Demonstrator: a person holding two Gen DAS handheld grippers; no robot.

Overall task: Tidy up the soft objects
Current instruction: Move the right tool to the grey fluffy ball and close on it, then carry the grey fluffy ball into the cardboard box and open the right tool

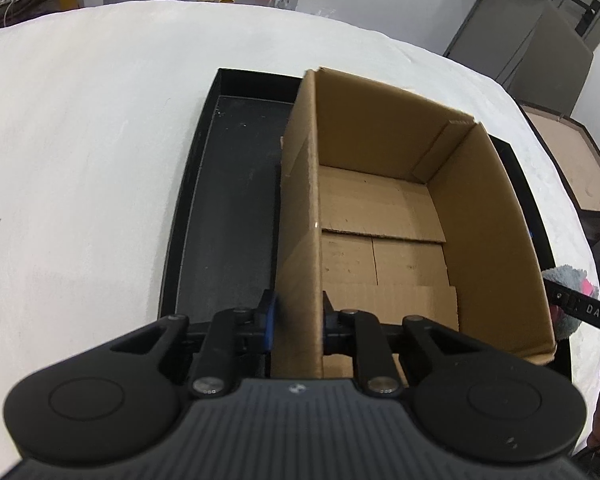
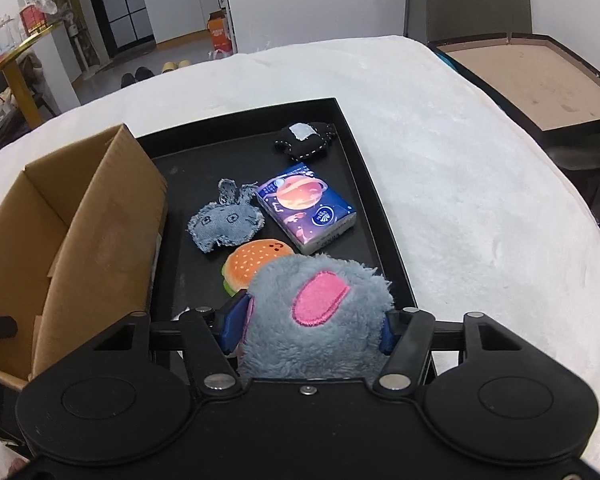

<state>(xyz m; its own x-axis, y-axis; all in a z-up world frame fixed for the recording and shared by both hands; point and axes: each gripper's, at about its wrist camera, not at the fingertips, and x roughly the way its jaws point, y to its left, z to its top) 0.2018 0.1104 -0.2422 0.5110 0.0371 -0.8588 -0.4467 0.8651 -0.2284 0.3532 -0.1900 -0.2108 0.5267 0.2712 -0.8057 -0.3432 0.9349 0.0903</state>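
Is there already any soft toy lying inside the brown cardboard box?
No, the brown cardboard box shows only its bare flaps on the bottom in the left wrist view.

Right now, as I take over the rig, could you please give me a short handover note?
Left claw: shut on the near wall of the cardboard box, steadying it.
Right claw: closed around the grey plush, above the black tray.
Still in the tray: denim bunny, burger plush, black plush, tissue pack.
Done: nothing in the box yet.
Left: box the grey plush, then the others.
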